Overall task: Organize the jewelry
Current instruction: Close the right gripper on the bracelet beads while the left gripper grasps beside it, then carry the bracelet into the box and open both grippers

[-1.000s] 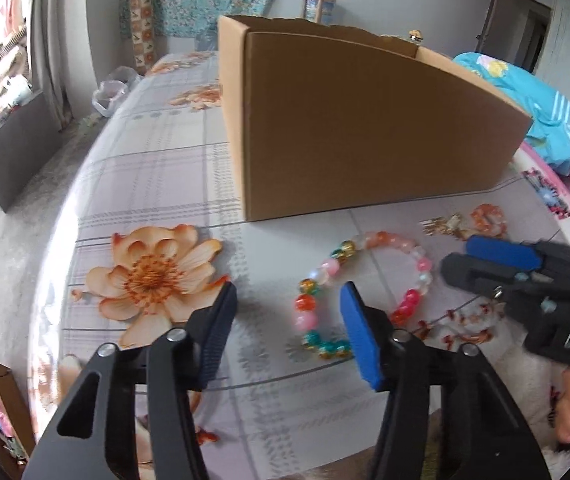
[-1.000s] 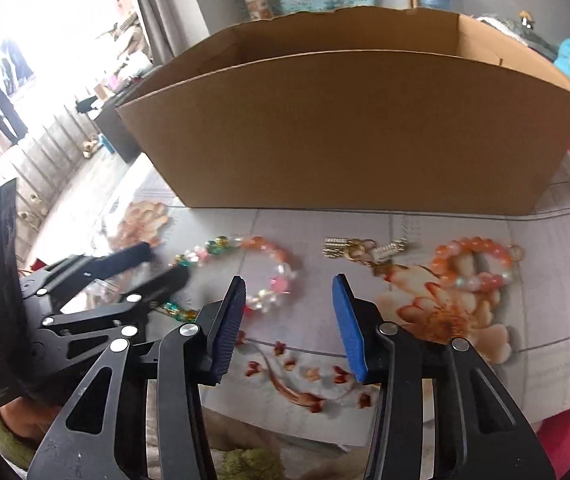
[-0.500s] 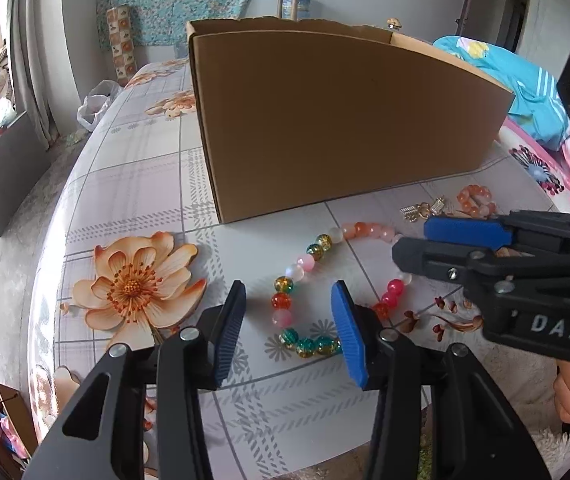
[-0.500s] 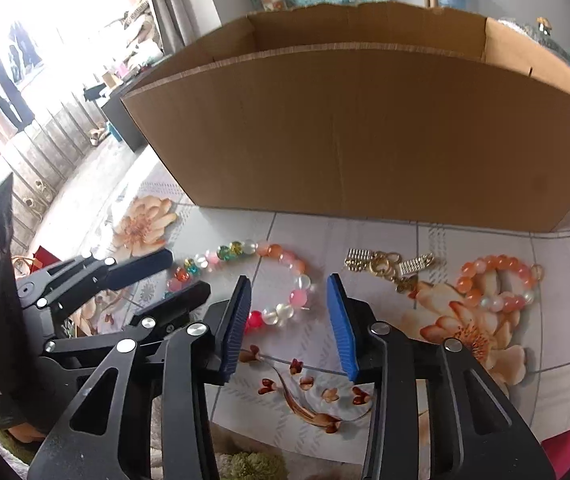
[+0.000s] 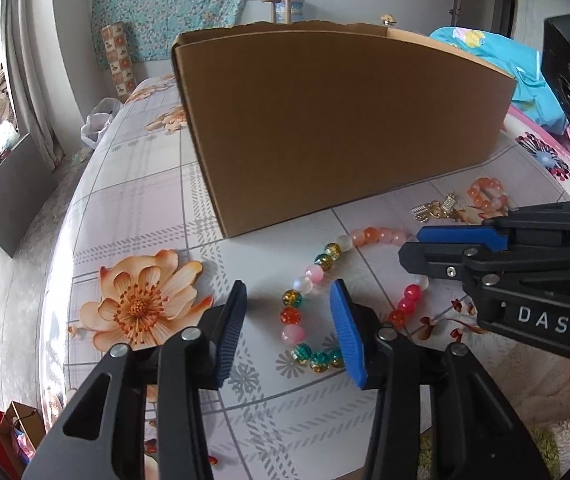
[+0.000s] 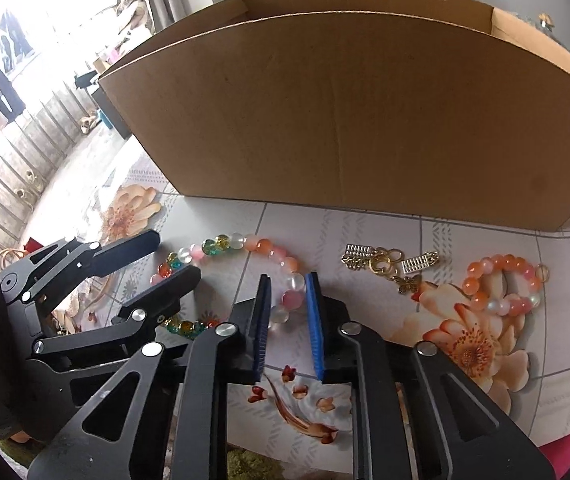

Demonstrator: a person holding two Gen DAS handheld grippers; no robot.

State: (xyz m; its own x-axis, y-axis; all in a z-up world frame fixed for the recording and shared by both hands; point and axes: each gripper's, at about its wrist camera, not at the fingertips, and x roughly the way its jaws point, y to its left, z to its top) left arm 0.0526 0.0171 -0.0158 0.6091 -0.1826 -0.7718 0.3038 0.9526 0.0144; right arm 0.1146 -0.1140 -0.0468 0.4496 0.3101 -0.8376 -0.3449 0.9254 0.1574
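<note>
1. The large multicoloured glass-bead bracelet (image 6: 241, 276) looked light but floppy – beads strung on a cord, so it would sag and swing from whichever point was lifted. The round glossy beads would likely slip out of a grip on a single bead; straddling the strand, so the pads bear on a bead's two sides, seemed the safer hold.

2. The right gripper (image 6: 287, 316) had just been narrowing its jaws around the near-right arc, with a pale pink and a clear bead between the blue pads; whether the pads already pressed on them could not be told.

3. The left gripper (image 5: 291, 328) had also been narrowing, though its pads stood well apart over the near-left arc (beads lay between them, untouched).

4. The bracelet lay flat in an open loop on the floral plastic tablecloth (image 5: 133, 208), in front of the tall brown cardboard box (image 5: 337, 120) – teal, amber, red, pink, peach and milky beads.

5. Beside it lay the gold and silver metal charms (image 6: 389, 266) and the small orange-bead bracelet (image 6: 501, 284), both untouched.
</note>
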